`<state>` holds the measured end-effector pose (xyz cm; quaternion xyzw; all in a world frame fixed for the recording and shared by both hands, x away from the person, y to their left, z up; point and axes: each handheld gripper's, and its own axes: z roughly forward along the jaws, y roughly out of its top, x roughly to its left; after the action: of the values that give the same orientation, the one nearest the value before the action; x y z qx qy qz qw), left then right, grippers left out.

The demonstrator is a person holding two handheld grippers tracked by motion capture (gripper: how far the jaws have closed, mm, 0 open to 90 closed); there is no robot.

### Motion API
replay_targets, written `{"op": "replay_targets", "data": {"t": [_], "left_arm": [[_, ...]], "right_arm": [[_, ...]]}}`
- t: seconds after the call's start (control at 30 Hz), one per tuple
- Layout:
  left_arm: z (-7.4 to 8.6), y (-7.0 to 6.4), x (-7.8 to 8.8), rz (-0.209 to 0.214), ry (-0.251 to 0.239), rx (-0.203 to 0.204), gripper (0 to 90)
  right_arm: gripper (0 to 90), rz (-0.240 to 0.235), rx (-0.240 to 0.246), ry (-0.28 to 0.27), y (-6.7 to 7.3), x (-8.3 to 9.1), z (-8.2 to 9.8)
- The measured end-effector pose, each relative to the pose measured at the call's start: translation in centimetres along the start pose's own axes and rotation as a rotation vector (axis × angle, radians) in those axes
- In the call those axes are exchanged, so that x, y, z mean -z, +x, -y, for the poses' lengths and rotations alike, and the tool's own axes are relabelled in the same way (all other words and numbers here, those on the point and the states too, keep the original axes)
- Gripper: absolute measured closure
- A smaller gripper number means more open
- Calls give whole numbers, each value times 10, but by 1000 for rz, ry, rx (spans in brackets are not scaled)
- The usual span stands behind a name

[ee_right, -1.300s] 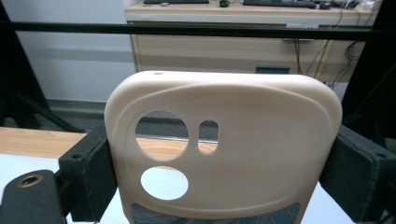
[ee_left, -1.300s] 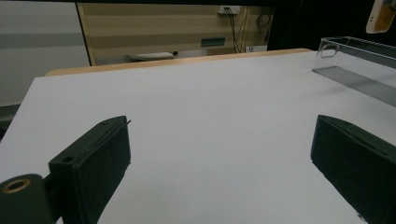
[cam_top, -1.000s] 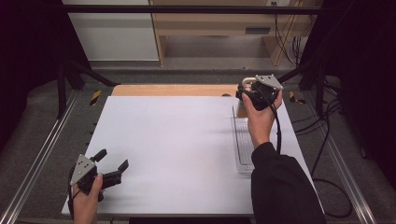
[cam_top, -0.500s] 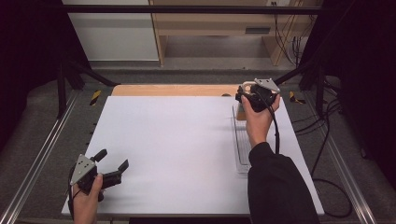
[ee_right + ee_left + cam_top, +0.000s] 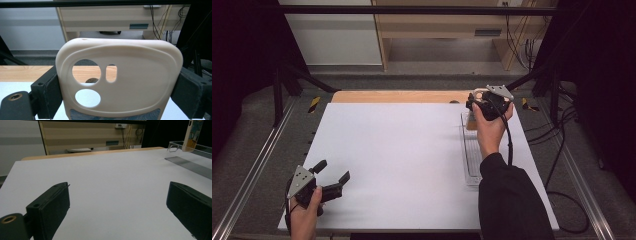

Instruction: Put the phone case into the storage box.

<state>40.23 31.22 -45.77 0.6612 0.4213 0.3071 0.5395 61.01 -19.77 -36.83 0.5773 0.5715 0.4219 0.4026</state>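
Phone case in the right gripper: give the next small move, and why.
Probably lift the phone case clear of the clear tray: the right gripper clamps its sides at the tray's far end, while the left gripper waits open.

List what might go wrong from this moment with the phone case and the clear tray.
1. The right tool pinches the cream phone case only by its side edges, high over the clear tray; the flexible-looking case may bow and pop out.
2. A card-like item stands upright at the tray's far end; lowering the case there may knock it.
3. The left tool rests open far away, so nothing steadies the tray if it gets bumped.
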Motion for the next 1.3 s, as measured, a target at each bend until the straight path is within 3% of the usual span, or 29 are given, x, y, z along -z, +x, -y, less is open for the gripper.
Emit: {"op": "replay_targets", "data": {"t": [0.17,1.3], "left_arm": [[0,0,0,1,-1,0,45],[0,0,0,3,-11,0,43]], "right_arm": [[108,-3,-19,3,-3,-1,0],[107,11,-21,15,0,-17,15]]}}
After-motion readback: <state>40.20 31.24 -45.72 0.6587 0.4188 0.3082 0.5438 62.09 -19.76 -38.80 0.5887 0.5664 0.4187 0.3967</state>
